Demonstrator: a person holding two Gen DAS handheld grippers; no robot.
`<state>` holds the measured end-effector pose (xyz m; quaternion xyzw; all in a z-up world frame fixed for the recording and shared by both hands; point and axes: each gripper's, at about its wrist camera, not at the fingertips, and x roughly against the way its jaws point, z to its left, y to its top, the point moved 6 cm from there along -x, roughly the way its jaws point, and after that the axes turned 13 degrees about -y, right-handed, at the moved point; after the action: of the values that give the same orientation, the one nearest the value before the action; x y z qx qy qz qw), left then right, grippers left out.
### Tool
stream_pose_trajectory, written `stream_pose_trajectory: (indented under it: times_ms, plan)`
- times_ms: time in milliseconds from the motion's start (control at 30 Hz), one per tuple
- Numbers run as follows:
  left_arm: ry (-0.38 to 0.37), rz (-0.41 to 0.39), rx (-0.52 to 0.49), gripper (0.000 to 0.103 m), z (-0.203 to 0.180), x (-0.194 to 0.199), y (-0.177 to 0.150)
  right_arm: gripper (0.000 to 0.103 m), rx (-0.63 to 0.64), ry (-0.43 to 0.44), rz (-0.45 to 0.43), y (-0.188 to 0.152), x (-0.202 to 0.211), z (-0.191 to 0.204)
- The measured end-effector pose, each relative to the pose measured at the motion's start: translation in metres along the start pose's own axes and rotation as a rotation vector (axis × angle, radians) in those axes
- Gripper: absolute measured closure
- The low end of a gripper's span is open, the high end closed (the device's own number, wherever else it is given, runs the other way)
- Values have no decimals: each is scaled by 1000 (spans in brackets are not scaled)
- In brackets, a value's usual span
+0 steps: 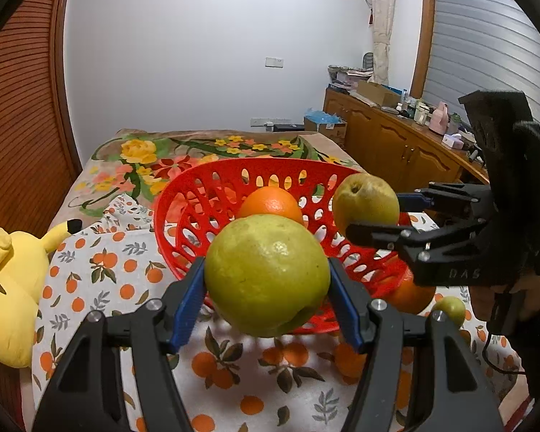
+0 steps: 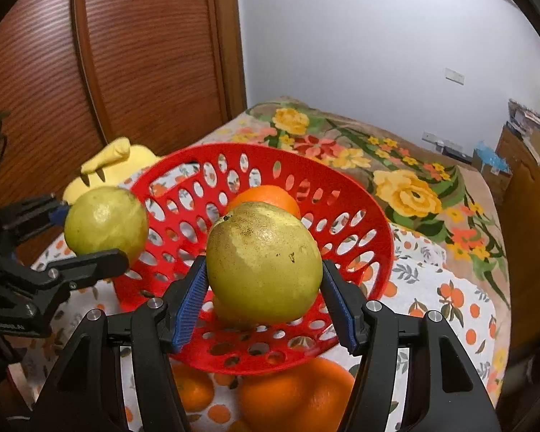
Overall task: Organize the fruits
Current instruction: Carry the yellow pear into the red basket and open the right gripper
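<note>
A red perforated basket [image 1: 205, 194] [image 2: 345, 194] sits on the orange-print cloth with an orange [image 1: 270, 203] [image 2: 266, 196] inside. My left gripper [image 1: 266, 288] is shut on a green pear [image 1: 266, 273], held above the basket's near rim; it also shows in the right wrist view [image 2: 106, 221]. My right gripper [image 2: 264, 280] is shut on a yellow-green speckled pear [image 2: 264, 262], held over the basket's rim; it also shows in the left wrist view [image 1: 365, 203]. An orange [image 1: 412, 293] [image 2: 298, 394], a smaller orange [image 2: 194, 388] and a small green fruit [image 1: 450, 309] lie outside the basket.
A yellow plush toy [image 1: 7, 288] [image 2: 108, 165] lies at the left of the cloth. A floral blanket [image 1: 183, 154] [image 2: 396, 169] covers the bed behind the basket. A wooden cabinet [image 1: 396, 144] with clutter stands at the right; wooden panels are at the left.
</note>
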<state>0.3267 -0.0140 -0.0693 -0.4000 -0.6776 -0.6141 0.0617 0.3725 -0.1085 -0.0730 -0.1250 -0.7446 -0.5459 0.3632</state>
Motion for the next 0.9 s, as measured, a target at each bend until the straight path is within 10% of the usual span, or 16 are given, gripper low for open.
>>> stream_pose_trajectory:
  times_ms: [900]
  plan:
    - [21, 31, 5, 39, 26, -24, 5, 38, 21, 4, 32, -2, -10, 9]
